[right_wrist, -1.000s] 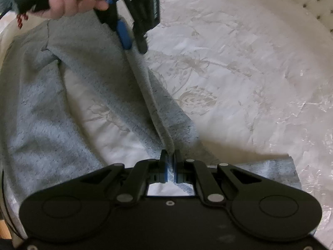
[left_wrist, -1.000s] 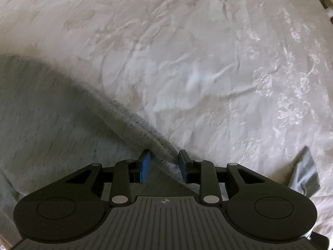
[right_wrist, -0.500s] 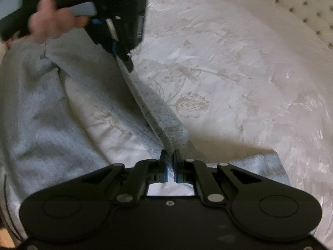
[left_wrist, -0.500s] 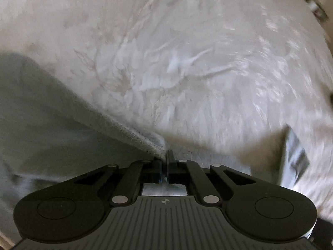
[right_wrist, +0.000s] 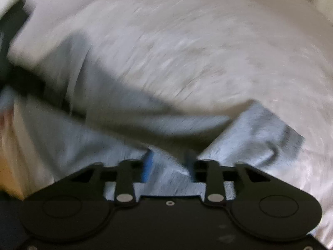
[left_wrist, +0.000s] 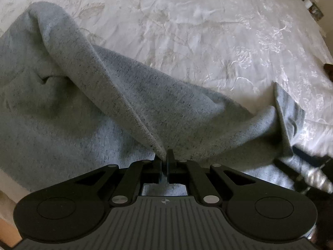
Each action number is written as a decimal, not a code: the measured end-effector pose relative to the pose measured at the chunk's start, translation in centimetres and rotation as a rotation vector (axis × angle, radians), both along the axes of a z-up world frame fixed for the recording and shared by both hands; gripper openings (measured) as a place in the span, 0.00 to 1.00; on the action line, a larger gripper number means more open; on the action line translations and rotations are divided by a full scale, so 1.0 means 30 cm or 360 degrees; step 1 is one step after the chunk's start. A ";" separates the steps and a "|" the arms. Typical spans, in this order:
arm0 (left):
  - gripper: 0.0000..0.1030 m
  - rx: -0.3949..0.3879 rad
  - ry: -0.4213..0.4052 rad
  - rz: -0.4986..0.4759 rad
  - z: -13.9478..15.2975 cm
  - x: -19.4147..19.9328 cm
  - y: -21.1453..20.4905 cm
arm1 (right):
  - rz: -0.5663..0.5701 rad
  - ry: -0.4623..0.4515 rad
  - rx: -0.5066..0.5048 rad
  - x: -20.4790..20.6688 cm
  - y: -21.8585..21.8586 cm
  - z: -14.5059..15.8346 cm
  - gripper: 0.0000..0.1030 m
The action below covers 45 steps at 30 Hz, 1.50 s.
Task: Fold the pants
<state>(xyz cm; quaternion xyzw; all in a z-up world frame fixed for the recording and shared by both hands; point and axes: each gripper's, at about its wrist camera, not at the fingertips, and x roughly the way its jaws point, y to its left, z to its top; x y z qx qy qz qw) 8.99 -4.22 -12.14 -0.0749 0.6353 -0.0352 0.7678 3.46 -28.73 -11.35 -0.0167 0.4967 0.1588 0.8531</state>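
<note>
Grey sweatpants [left_wrist: 62, 108] lie on a white embroidered bedspread [left_wrist: 208, 31]. My left gripper [left_wrist: 165, 156] is shut on a folded edge of the pants and holds that fold lifted, so a ridge of cloth runs up to the left. In the blurred right wrist view my right gripper [right_wrist: 168, 162] is open, its jaws wide apart just above the grey pants [right_wrist: 249, 133]. Its blue pad [right_wrist: 148, 164] shows on the left finger. The right gripper also shows dimly at the right edge of the left wrist view [left_wrist: 312, 170].
The bedspread [right_wrist: 208, 52] stretches far beyond the pants in both views. A wooden bed edge [left_wrist: 8, 229] shows at the lower left. A small stand with items [left_wrist: 310, 2] sits at the far right beyond the bed.
My left gripper closed on the pants' edge and carried it over, folding cloth onto cloth. My right gripper opened, letting go of the pants, and is moving fast, blurring its view.
</note>
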 end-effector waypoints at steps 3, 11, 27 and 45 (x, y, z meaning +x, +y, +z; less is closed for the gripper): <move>0.03 0.0023 -0.0062 -0.0052 0.015 0.017 -0.016 | -0.0309 -0.0085 -0.0052 0.054 -0.042 0.015 0.65; 0.03 0.0054 -0.0114 -0.0110 0.011 0.011 -0.038 | -0.0720 0.0156 -0.0350 0.377 -0.060 -0.204 0.61; 0.04 0.0069 -0.0288 -0.0264 0.127 -0.135 -0.013 | -0.1323 0.0001 -0.0142 -0.131 -0.424 0.052 0.03; 0.10 0.0258 -0.0148 -0.0397 -0.019 -0.242 -0.075 | -0.1424 0.0262 -0.0161 -0.370 -0.428 -0.140 0.04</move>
